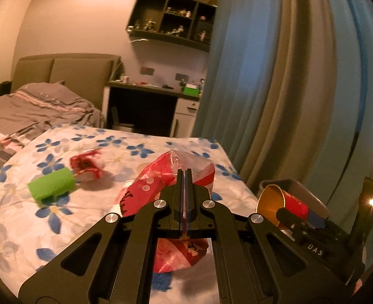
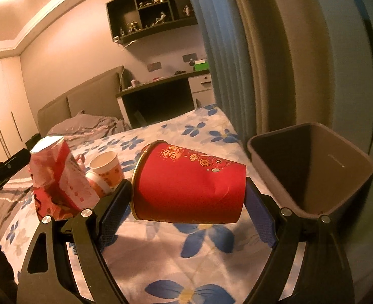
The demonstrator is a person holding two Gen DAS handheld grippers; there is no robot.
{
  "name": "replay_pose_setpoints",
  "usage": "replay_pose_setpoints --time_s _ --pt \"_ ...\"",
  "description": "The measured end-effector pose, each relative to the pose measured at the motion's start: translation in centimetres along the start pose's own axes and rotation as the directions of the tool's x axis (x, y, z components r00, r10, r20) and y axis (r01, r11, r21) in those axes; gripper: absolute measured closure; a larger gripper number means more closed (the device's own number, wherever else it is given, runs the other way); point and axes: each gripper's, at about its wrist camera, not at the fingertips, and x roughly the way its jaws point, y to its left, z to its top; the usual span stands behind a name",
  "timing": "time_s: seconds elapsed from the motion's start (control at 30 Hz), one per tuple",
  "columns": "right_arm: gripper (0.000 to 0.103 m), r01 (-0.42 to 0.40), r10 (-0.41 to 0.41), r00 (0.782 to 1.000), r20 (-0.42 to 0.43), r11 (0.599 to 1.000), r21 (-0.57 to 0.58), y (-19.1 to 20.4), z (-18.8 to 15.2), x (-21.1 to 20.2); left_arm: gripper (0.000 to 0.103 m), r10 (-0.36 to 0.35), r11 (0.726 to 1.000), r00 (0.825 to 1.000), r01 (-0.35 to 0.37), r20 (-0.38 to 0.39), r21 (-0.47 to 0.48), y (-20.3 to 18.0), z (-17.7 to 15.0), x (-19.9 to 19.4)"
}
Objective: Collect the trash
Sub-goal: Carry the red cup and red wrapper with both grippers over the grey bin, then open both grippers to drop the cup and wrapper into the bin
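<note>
My left gripper is shut on a red and clear snack bag, held just above the flowered bed cover. The bag also shows in the right wrist view. My right gripper is shut on a red paper cup lying sideways between the blue pads, left of a grey bin. The cup also shows in the left wrist view, over the bin.
A green foam roll and a crumpled red wrapper lie on the cover at left. Two white-and-red paper cups lie behind the bag. Blue and beige curtains hang at right. A bed and a desk stand behind.
</note>
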Motion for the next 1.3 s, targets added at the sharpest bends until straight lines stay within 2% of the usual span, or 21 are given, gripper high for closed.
replay_pose_setpoints --time_s 0.27,0.47,0.63,0.93,1.23,1.3 --pt "0.019 0.045 -0.047 0.998 0.046 0.998 0.037 -3.5 0.9 -1.3 0.103 -0.082 0.996 0.996 0.083 -0.020 0.040 -4.3 0.4 2.8" --pt "0.019 0.099 -0.104 0.991 0.079 0.993 0.067 -6.7 1.6 -2.0 0.103 -0.177 0.981 0.984 0.180 -0.033 0.078 -8.8 0.7 5.4" --pt "0.019 0.147 -0.157 0.983 0.099 0.984 0.100 -9.6 2.1 -2.7 0.103 -0.258 0.958 0.965 0.261 -0.043 0.122 -13.4 0.7 7.6" --pt "0.019 0.213 -0.233 0.964 0.127 0.965 0.154 -14.4 2.7 -3.6 0.103 -0.355 0.923 0.932 0.362 -0.074 0.131 -19.5 0.0 11.7" --pt "0.019 0.244 -0.268 0.956 0.121 0.952 0.185 -16.2 2.6 -3.5 0.103 -0.423 0.895 0.896 0.437 -0.134 0.095 -22.6 -2.4 15.3" --pt "0.019 0.250 -0.274 0.955 0.115 0.950 0.189 -16.4 2.4 -3.3 0.103 -0.451 0.882 0.880 0.465 -0.152 0.078 -22.9 -3.0 16.0"
